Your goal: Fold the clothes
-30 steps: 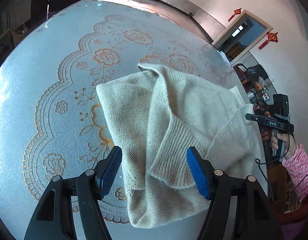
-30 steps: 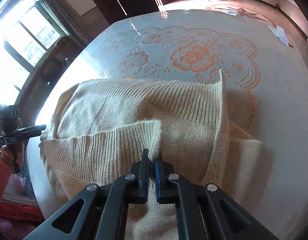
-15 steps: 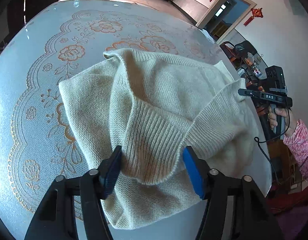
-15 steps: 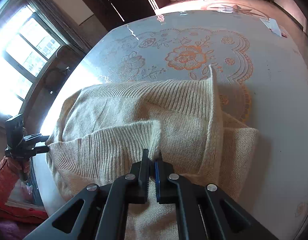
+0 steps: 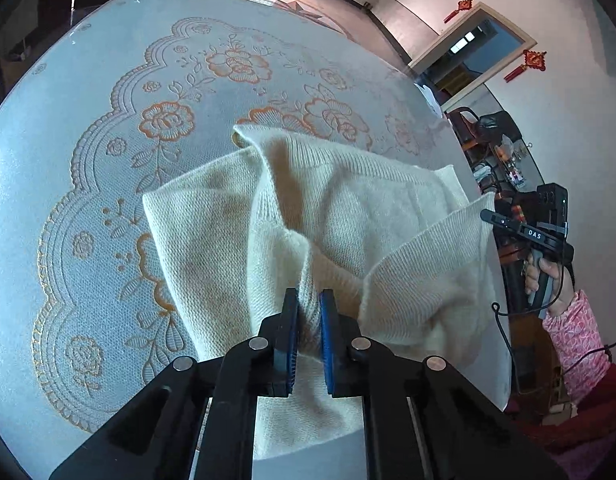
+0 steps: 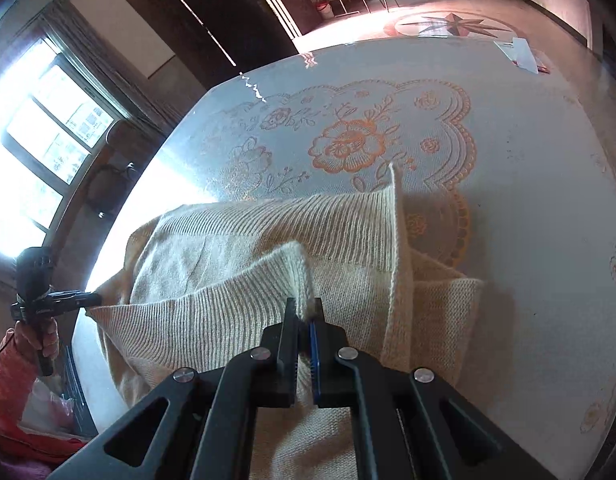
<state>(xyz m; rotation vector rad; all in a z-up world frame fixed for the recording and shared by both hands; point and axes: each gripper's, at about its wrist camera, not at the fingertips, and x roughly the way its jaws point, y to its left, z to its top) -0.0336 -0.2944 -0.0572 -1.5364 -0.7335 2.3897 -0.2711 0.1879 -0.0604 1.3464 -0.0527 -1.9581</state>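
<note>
Surface: round table [image 5: 87, 128] under a translucent cover embossed with orange flowers and scalloped borders; glare from the window [image 6: 39, 128] falls across its left side in the right wrist view.
Room: pale wall with a doorway [image 5: 474, 50] and red hanging ornaments [image 5: 534, 60]; patterned floor and chairs beyond the far table edge.
Garment: cream knitted sweater [image 5: 368, 208], lying crumpled on the near part of the table, partly over the floral print.
Garment texture: fine flat knit on the body; ribbed bands along the hem and cuff edges.
Garment shape: several layers overlap; one ribbed edge stands upright as a ridge [image 6: 396, 216], and a fold rises toward each gripper.
Garment condition: faint tan shading on the left panel in the left wrist view.
Left gripper [image 5: 308, 316]: the jaws have just been closing; the blue pads now pinch a gathered fold of the sweater between them.
Right gripper [image 6: 303, 320]: jaws nearly together, clamped on the corner of a ribbed band, which peaks just above the tips.
Person: right hand [image 5: 548, 276] on the handle of the far gripper, in a pink patterned sleeve [image 5: 576, 340]; left hand [image 6: 39, 336] seen at the table edge in the other view.
Other item: white papers [image 6: 522, 54] at the far rim.
</note>
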